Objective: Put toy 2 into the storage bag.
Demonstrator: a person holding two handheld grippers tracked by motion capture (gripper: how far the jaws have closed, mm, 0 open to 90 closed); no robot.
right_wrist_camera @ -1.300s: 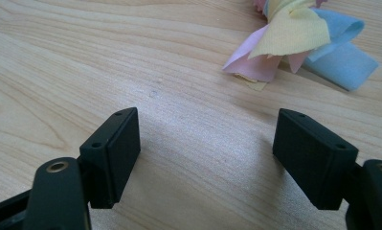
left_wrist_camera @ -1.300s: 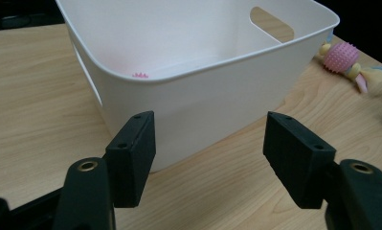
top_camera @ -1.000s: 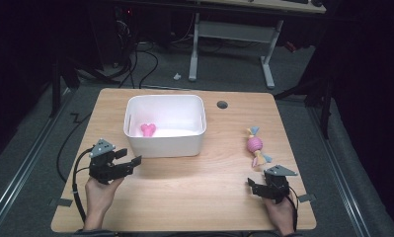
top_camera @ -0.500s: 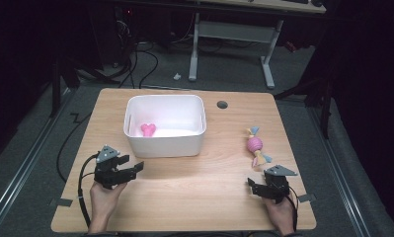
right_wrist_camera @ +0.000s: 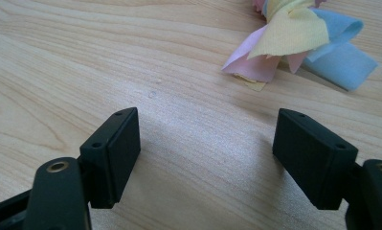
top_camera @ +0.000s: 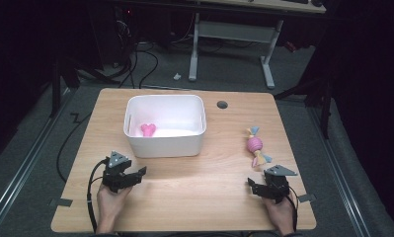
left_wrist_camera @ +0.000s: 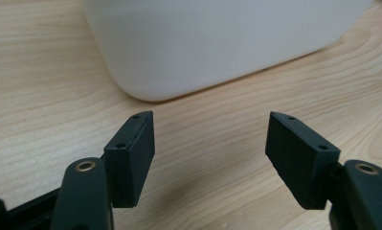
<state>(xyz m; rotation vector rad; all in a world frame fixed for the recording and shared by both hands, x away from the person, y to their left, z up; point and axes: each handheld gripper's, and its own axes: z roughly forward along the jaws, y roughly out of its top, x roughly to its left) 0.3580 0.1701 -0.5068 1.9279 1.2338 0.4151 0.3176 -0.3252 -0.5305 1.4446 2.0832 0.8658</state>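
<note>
In the high view the left gripper [top_camera: 137, 174] sits low over the wooden table [top_camera: 194, 197] at about 7 o'clock from the table's middle, held in the person's left hand [top_camera: 110, 202], its jaws apart with nothing between them; the white bin [top_camera: 165, 143] stands just beyond it at 1 o'clock, and a pink toy [top_camera: 148, 129] lies inside that bin; the right gripper [top_camera: 251, 186] rests at about 5 o'clock on the table, its jaws also apart and empty; the candy-shaped cloth toy [top_camera: 256, 145] lies on the bare wood near it at 12 o'clock, well apart from the bin; in the left gripper view the left gripper [left_wrist_camera: 210, 139] points at the bin's rounded corner [left_wrist_camera: 150, 72] at 12 o'clock, the black jaws wide and clear of it; in the right gripper view the right gripper [right_wrist_camera: 207, 136] has its jaws spread over bare wood, with the cloth toy's frayed pink, yellow and blue end [right_wrist_camera: 294, 43] at 1 o'clock, untouched.
</note>
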